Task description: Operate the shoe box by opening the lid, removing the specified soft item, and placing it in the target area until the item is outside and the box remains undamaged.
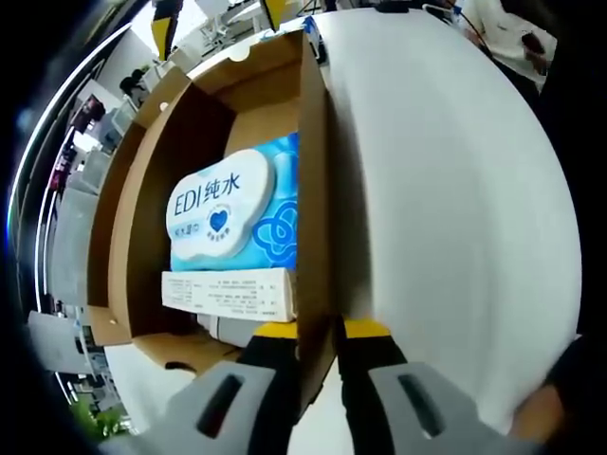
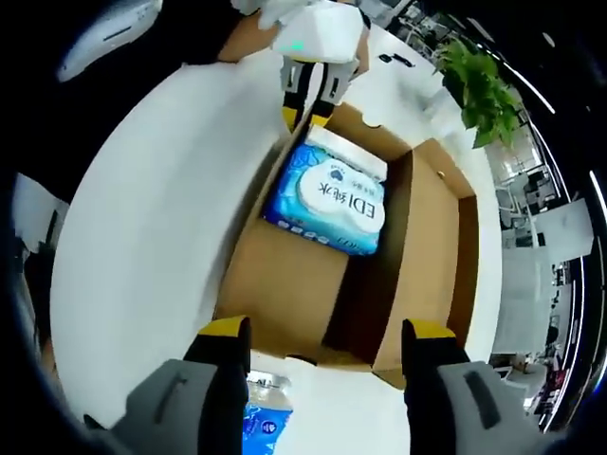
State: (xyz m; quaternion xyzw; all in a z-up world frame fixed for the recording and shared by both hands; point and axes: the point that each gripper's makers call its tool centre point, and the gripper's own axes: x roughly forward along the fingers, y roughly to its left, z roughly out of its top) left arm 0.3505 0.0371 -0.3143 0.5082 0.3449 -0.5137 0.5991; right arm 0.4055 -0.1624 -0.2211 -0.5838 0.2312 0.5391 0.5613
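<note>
The open brown cardboard shoe box [image 2: 313, 284] stands on the white round bench [image 2: 142, 237], with the blue-and-white soft wipes pack [image 2: 327, 199] inside beside a flat white carton [image 1: 228, 294]. The left tool [image 1: 318, 332] is clenched on the box's side wall, while the right tool [image 2: 322, 346] hangs released over the box's near end, above a blue packet [image 2: 266, 422] on the bench.

A white round worktop [image 2: 142, 237] is seen under bright, even light. A green potted plant [image 2: 479, 90] is set at its far right edge. Beyond it, pale furniture [image 2: 560, 237] and a light floor are blurred by distortion.
</note>
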